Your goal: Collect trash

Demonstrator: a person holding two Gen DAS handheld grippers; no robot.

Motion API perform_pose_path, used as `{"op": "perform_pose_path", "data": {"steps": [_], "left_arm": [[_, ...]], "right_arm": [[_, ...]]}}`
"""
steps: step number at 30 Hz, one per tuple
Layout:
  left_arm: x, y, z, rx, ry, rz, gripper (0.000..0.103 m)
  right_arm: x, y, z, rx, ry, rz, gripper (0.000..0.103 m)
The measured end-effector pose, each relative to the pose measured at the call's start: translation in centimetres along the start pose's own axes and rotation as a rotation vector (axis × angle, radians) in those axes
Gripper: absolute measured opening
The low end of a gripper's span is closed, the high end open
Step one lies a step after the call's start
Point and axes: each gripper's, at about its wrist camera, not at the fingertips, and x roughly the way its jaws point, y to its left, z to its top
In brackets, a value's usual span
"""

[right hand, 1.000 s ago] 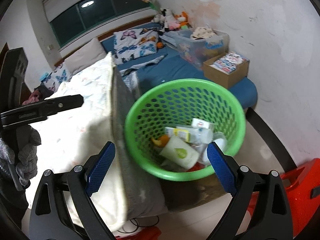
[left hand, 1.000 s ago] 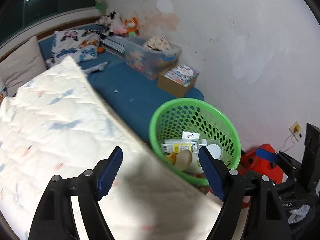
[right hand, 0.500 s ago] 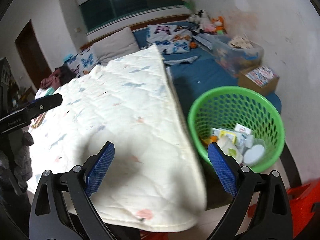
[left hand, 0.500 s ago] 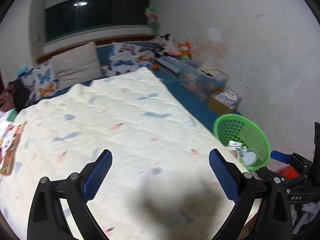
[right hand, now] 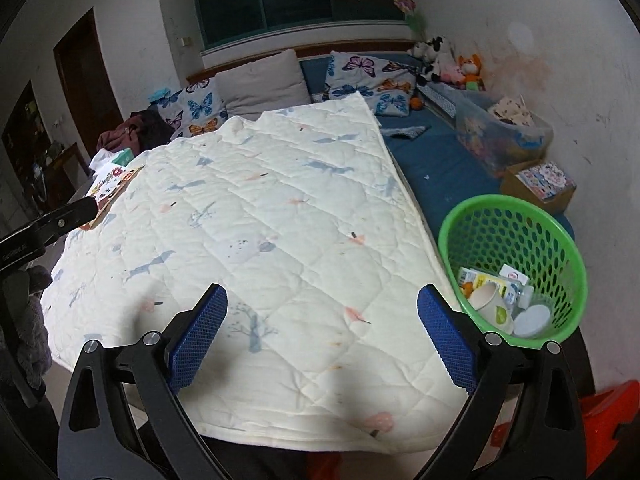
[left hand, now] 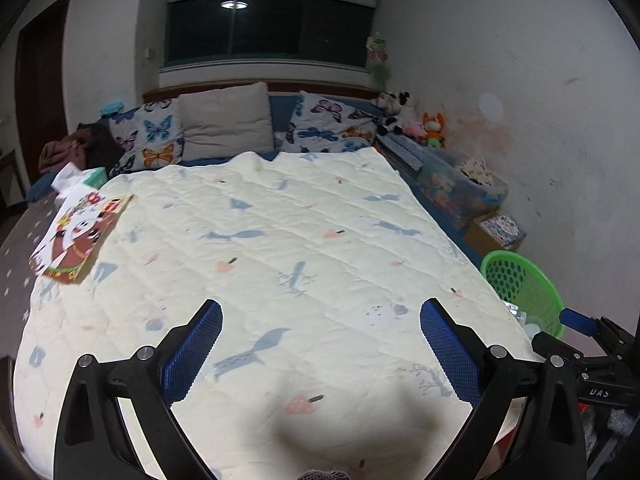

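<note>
My left gripper (left hand: 320,336) has just spread its jaws wide, nothing between them. Right gripper (right hand: 322,328) jaws released too, both over the cream quilt (right hand: 280,220). The green basket (right hand: 560,240) sits beside the bed's right edge, with a cup (right hand: 490,304) and cartons (right hand: 480,280) inside.

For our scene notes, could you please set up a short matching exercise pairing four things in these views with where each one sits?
Things:
1. paper cup
2. picture book
3. orange plush toy
4. cardboard box

Places:
A. at the quilt's left edge
B. on the blue mattress, just beyond the green basket
C. inside the green basket
D. in the far corner by the wall

Pairs: 1-C, 2-A, 3-D, 4-B
</note>
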Motion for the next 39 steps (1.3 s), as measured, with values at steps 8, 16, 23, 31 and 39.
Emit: {"op": "perform_pose_path", "data": {"steps": [8,16,23,31,39], "left_arm": [[-1.5,1.2,-1.3,-0.032,-0.018,0.067,0.096],[-2.1,1.4,-2.5,-0.044,-0.025,0.101,0.096],[-2.1,0.2,-3.1,-0.022,-0.011,0.076,0.096],[-2.0,-0.9,-3.1,-0.005,-0.003,0.071,0.096],[-1.4,-1.5,-3.2,0.004,0.017,0.068,0.096]], "right_arm": [[-0.8,1.0,-0.3,-0.005,-0.021,-0.004,0.096],[-1.6,0.9,-0.6,-0.004,-0.044,-0.026,0.098],[-1.6,0.9,-0.9,-0.008,-0.042,-0.029,0.098],[-1.7,0.6,-1.1,0.0,-0.043,-0.032,0.099],[-1.5,0.6,-1.2,0.004,-0.038,-0.032,0.098]]}}
